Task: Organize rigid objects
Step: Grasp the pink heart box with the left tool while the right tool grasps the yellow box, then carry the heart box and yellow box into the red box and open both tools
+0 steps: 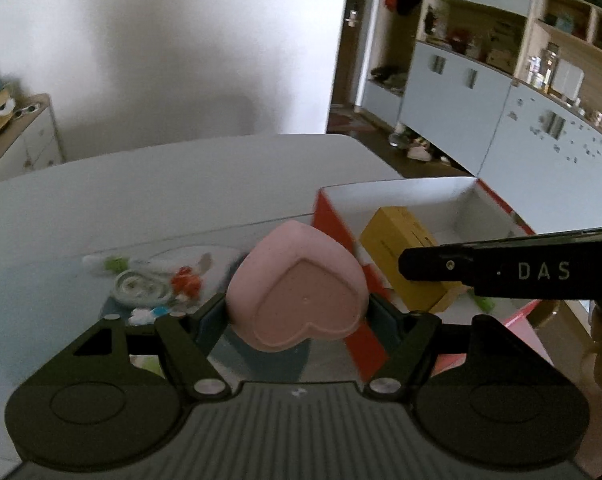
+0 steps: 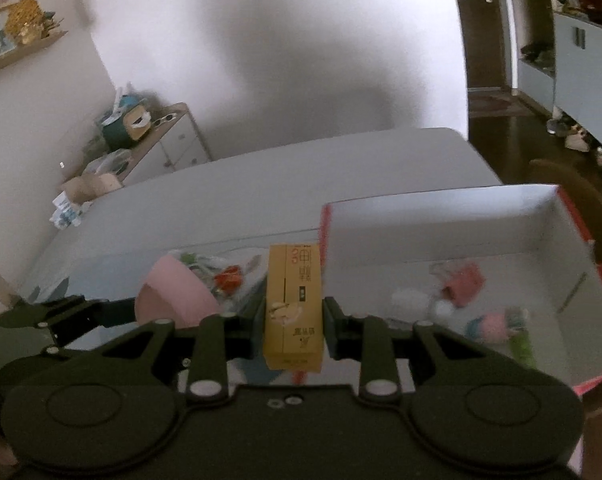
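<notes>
A pink heart-shaped dish (image 1: pixel 301 292) hangs above the table with my left gripper (image 1: pixel 297 314) shut on its two sides. In the right wrist view the dish (image 2: pixel 173 292) shows at the left. My right gripper (image 2: pixel 294 312) is shut on an upright yellow carton (image 2: pixel 293 304) with printed characters. In the left wrist view the carton (image 1: pixel 401 244) sits over the near left corner of an open box (image 1: pixel 397 196), red outside and white inside. Both grippers are side by side just left of the box (image 2: pixel 441 232).
Small pink, white and green toys (image 2: pixel 485 320) lie inside the box. A heap of small packets and toys (image 1: pixel 153 284) lies on the white table (image 1: pixel 161 192) left of it. A drawer unit (image 2: pixel 169 144) stands by the wall, cabinets (image 1: pixel 461 92) to the right.
</notes>
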A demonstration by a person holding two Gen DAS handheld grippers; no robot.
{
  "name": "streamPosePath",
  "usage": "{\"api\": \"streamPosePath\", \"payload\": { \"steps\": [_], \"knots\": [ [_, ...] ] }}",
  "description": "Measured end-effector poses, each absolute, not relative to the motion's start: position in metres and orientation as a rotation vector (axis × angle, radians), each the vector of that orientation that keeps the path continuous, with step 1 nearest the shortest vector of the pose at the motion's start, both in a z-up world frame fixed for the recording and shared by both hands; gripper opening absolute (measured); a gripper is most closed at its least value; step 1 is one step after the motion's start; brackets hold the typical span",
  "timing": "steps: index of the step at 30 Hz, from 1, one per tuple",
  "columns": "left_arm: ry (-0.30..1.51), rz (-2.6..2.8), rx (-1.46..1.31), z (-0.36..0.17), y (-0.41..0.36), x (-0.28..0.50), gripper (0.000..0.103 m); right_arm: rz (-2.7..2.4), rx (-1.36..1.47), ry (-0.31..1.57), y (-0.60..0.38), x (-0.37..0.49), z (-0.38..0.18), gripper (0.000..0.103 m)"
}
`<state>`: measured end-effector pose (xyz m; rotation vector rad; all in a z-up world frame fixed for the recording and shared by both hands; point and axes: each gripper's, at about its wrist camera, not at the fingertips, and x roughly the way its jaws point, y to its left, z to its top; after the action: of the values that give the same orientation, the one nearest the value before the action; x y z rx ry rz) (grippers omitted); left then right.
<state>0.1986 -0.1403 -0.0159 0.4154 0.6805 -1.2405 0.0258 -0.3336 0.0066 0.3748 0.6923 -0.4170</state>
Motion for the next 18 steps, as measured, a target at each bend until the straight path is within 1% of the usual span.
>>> {"api": "streamPosePath", "payload": {
  "steps": [11, 18],
  "knots": [
    [0.679, -1.321, 0.518, -0.017, -0.197, 0.137, 0.075, -0.49, 0.373, 0.691, -0.392, -0.034, 0.001, 0.029],
    [0.729, -1.335, 0.573, -0.028, -0.232, 0.113, 0.075, -0.526, 0.355, 0.709, -0.43, -0.057, -0.003, 0.029]
  ]
}}
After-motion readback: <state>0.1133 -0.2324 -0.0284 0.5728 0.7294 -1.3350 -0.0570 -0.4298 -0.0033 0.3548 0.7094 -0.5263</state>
